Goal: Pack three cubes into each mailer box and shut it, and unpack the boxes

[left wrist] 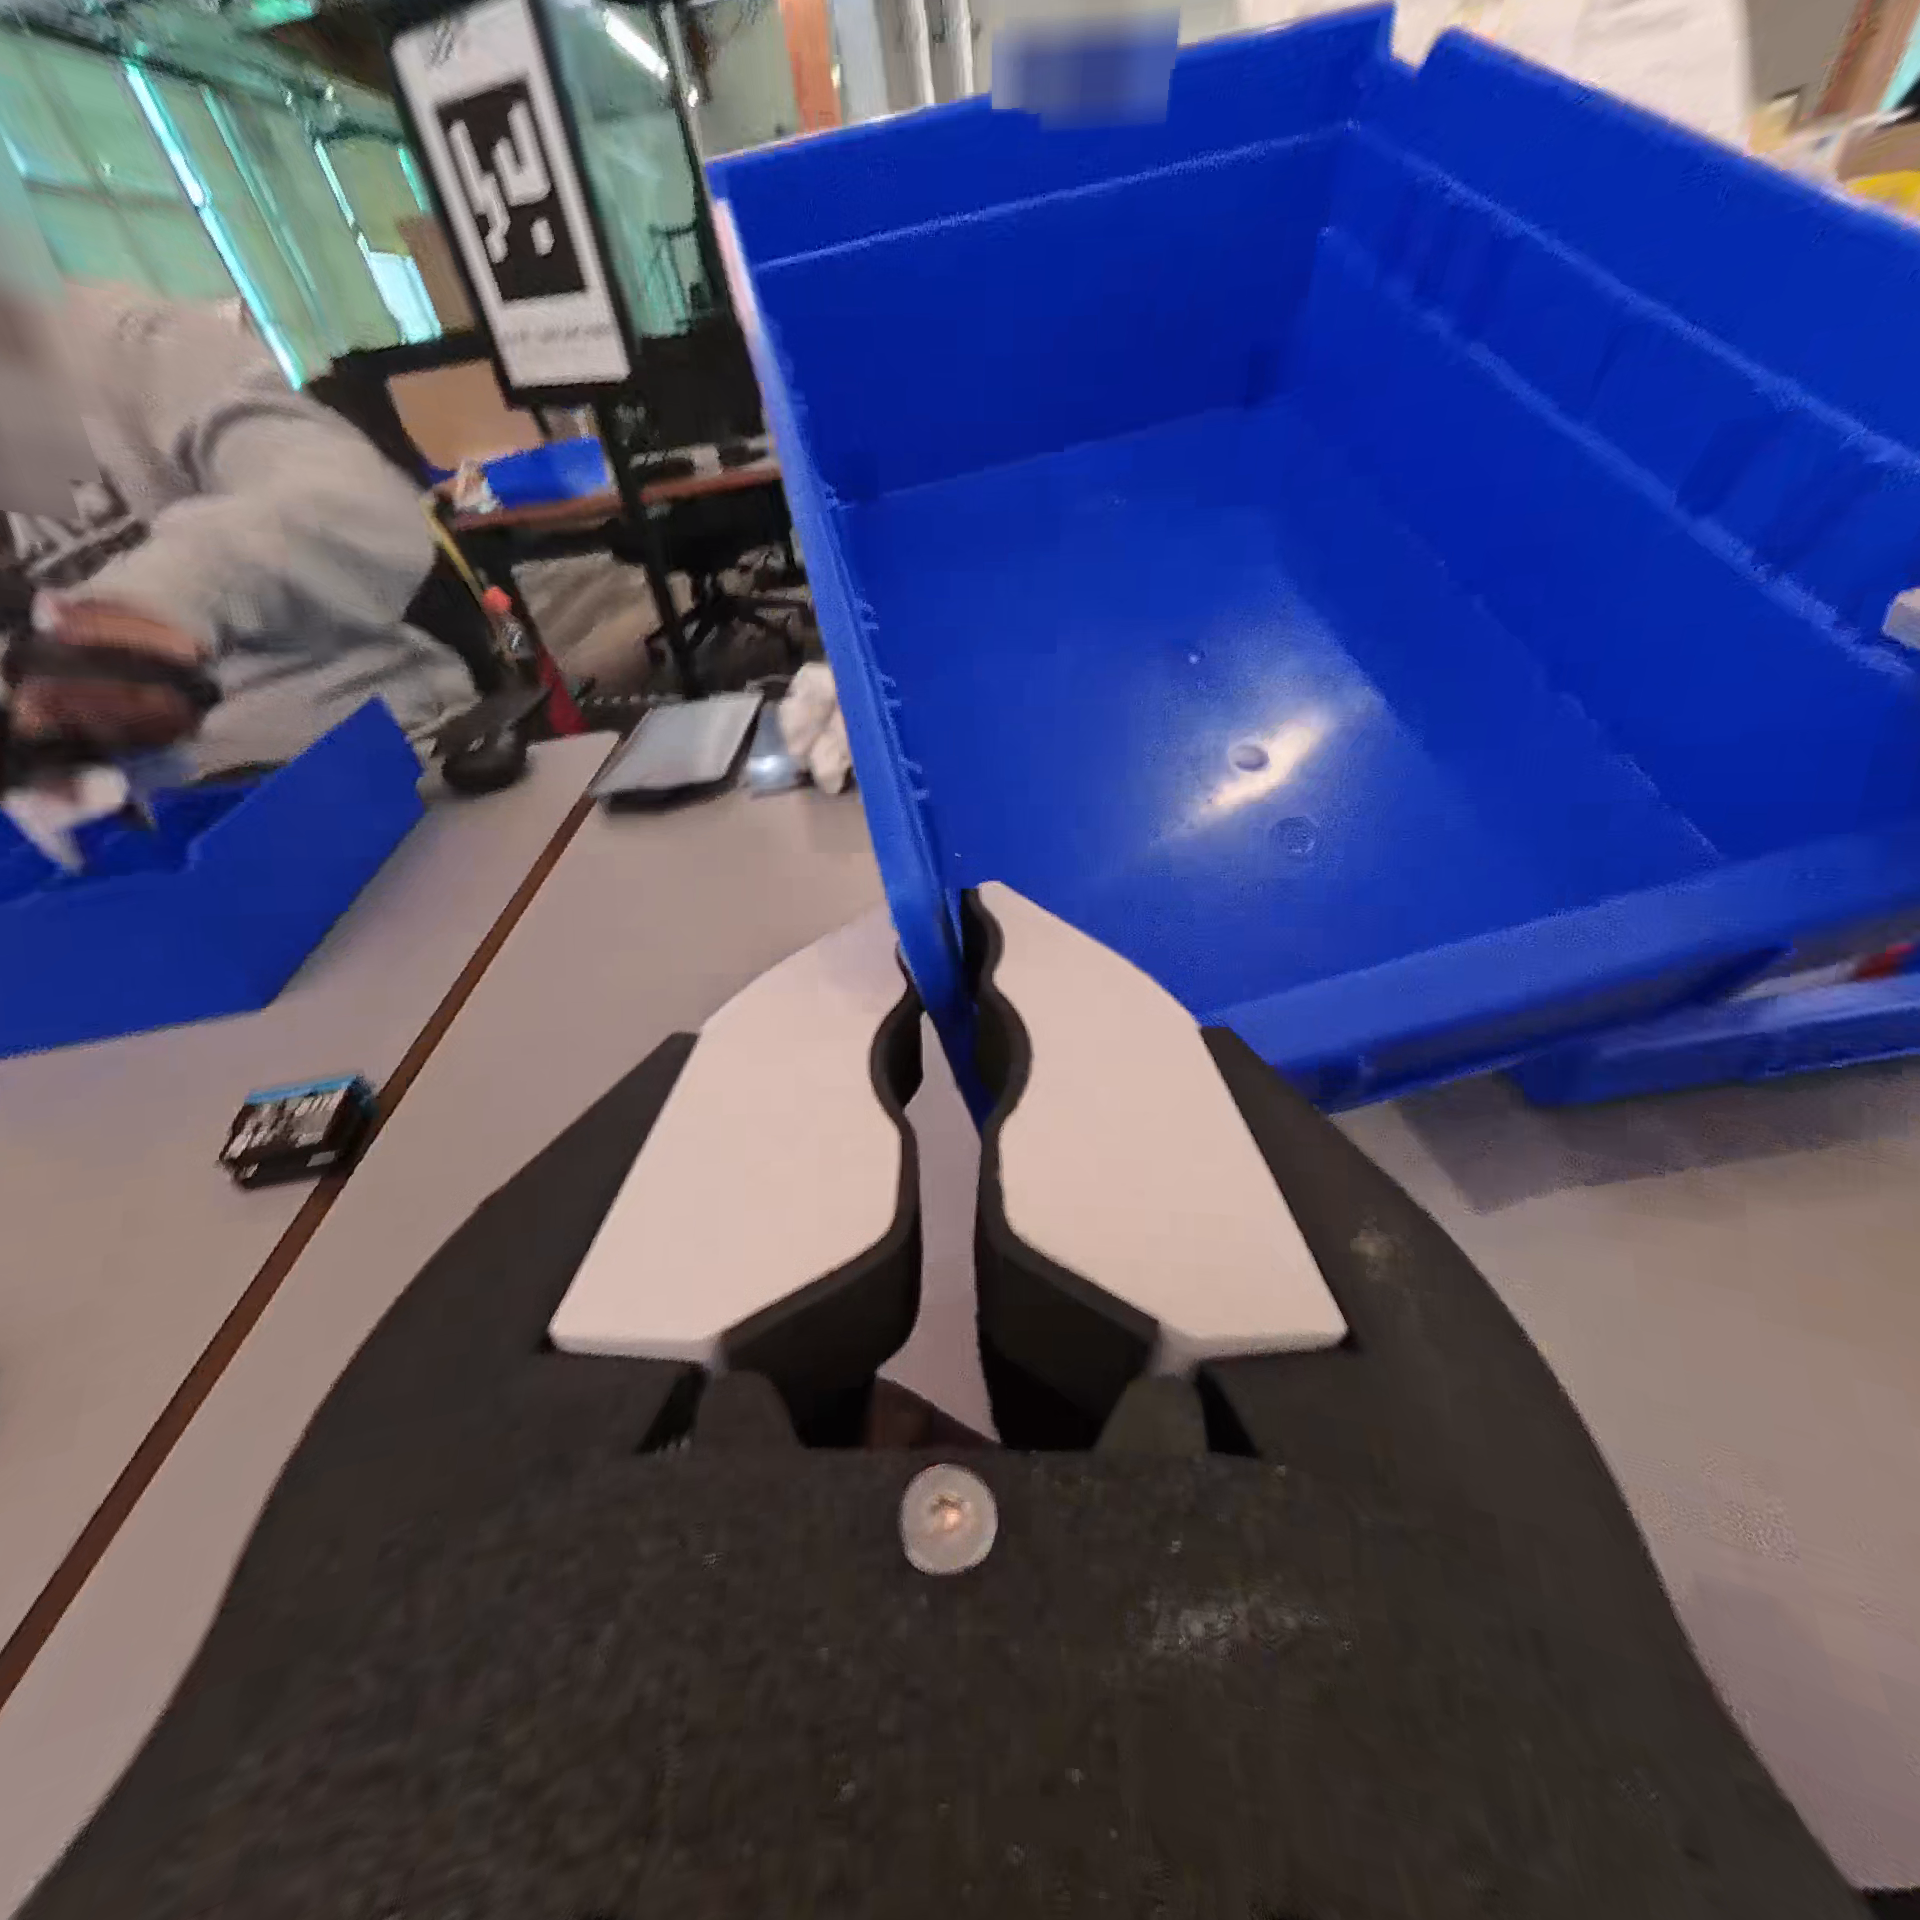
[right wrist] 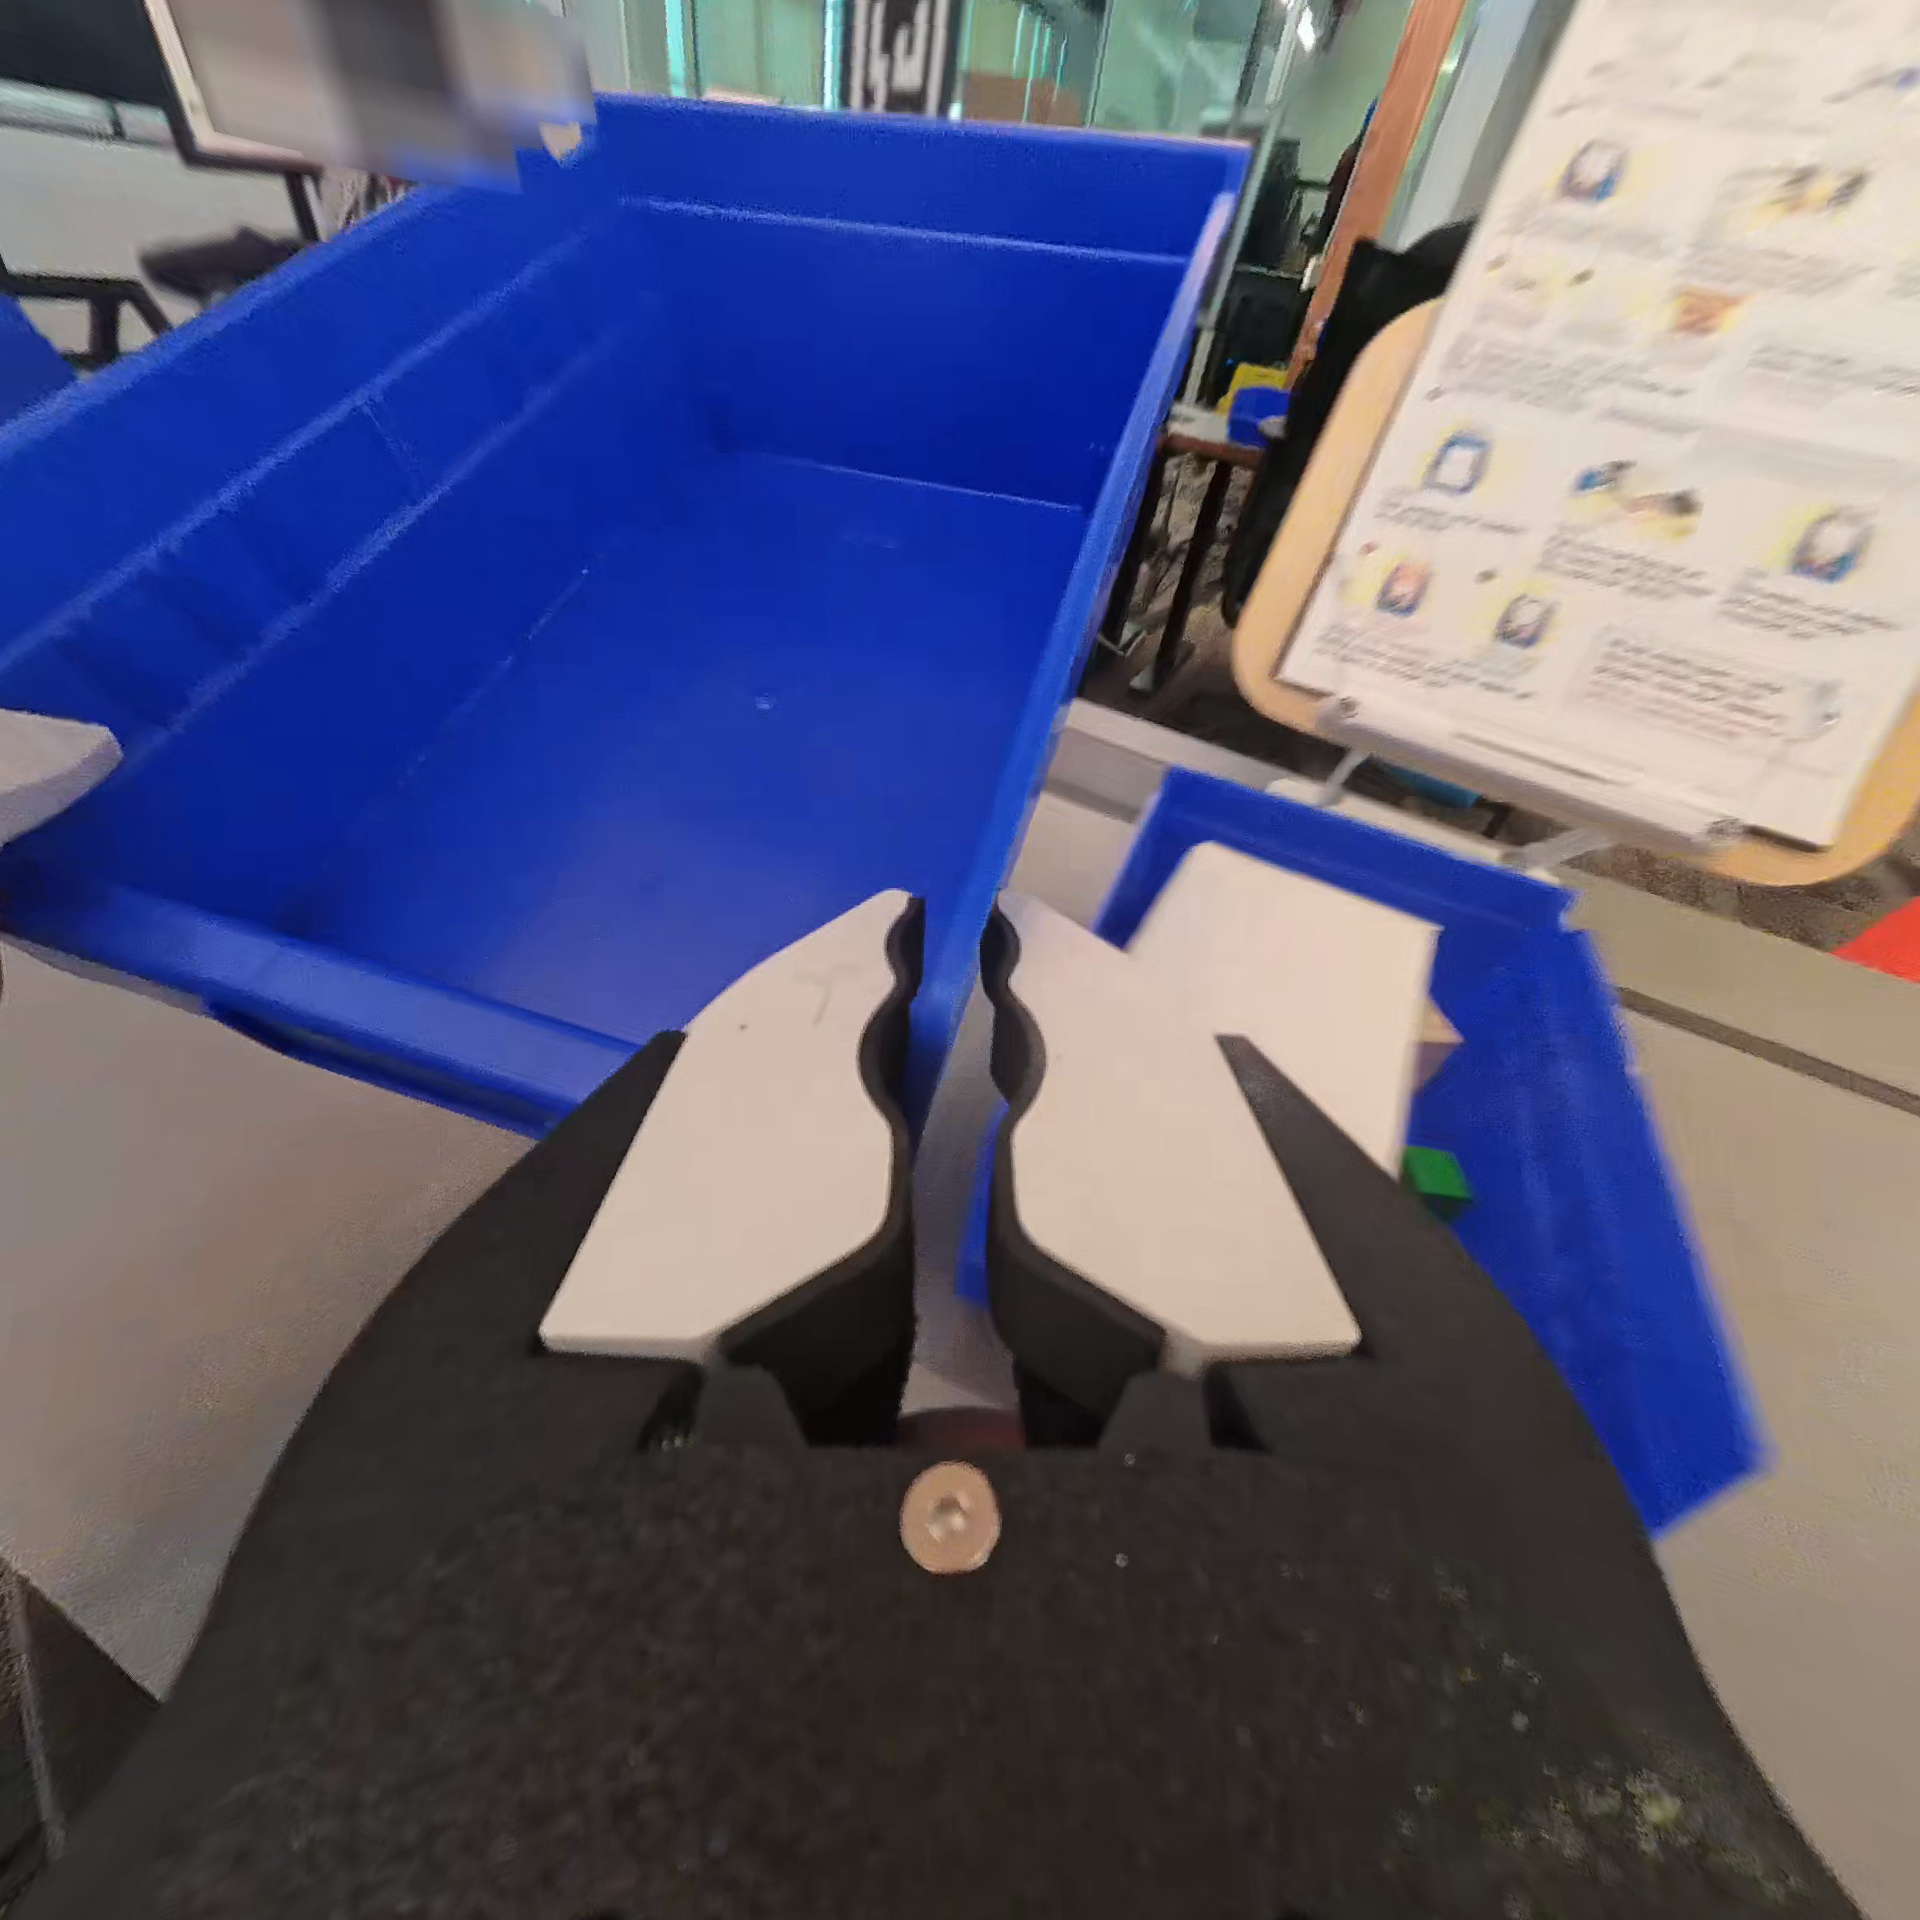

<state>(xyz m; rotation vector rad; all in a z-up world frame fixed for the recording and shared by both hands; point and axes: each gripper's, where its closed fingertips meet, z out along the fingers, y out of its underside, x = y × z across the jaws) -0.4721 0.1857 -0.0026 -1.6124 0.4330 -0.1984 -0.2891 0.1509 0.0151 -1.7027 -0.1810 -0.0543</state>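
A large empty blue bin [left wrist: 1039,353] fills both views and sits tilted above the grey table [left wrist: 675,935]. My left gripper [left wrist: 940,914] is shut on the bin's left wall near its front corner. My right gripper [right wrist: 951,914] is shut on the right wall of the same bin [right wrist: 883,343]. A smaller blue bin [right wrist: 1558,1195] to the right holds white mailer boxes [right wrist: 1288,987] and a green cube [right wrist: 1439,1179]. The other gripper's fingertip shows at the edge of each view.
Another blue bin [left wrist: 208,914] stands at the left, with a person in a grey sleeve [left wrist: 260,540] working over it. A small black box [left wrist: 296,1127] and a tablet [left wrist: 686,743] lie on the table. An instruction board [right wrist: 1662,416] stands at the back right. The grippers' ends are close to 20 centimeters from one another.
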